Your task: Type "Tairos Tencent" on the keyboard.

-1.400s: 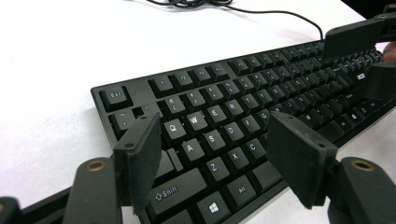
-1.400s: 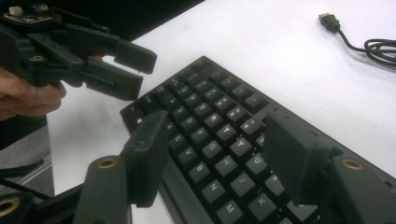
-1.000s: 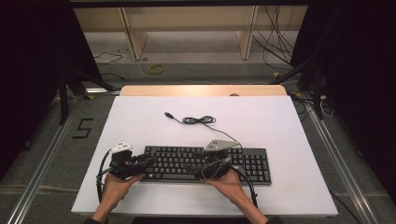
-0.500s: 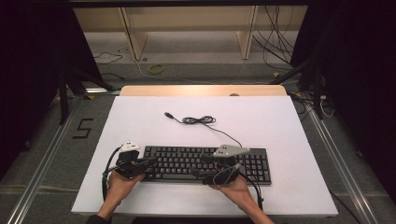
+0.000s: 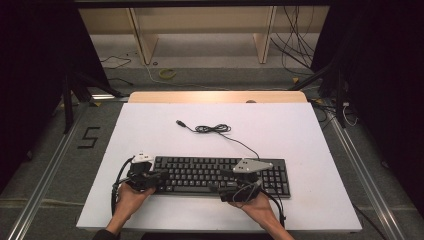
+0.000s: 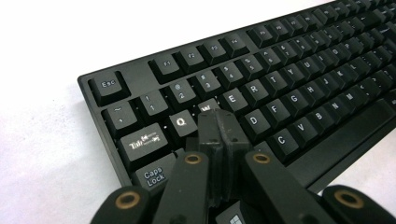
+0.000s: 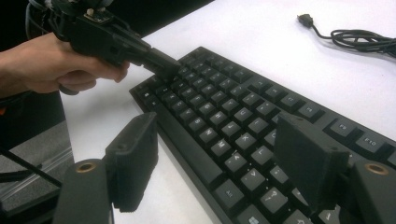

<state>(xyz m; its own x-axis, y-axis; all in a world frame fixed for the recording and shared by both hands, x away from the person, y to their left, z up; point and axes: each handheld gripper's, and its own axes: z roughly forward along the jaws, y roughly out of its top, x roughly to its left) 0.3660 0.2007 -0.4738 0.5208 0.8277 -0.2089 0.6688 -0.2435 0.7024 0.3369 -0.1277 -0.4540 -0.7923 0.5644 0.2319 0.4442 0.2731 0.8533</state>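
Observation:
A black keyboard (image 5: 220, 175) lies across the near part of the white table (image 5: 280, 125). Its cable (image 5: 212, 129) lies coiled behind it and ends in a loose USB plug (image 5: 180, 122). My left gripper (image 5: 161, 176) is shut, and its joined tips rest on the keys just below W (image 6: 218, 123) at the keyboard's (image 6: 289, 79) left end. My right gripper (image 5: 224, 192) stands open above the keyboard's (image 7: 233, 93) front edge near the space bar (image 7: 219, 140), with nothing between its jaws. It faces the left gripper (image 7: 163, 65) and the hand holding it (image 7: 56, 65).
A wooden strip (image 5: 215, 96) runs along the table's far edge, with shelving and loose cables on the floor beyond. A "5" mark (image 5: 89, 137) is on the floor at the left. Bare white table lies behind and to the right of the keyboard.
Both grippers have shifted a little to the right along the keyboard. The right one has also come slightly nearer the front edge. The keyboard has not moved.

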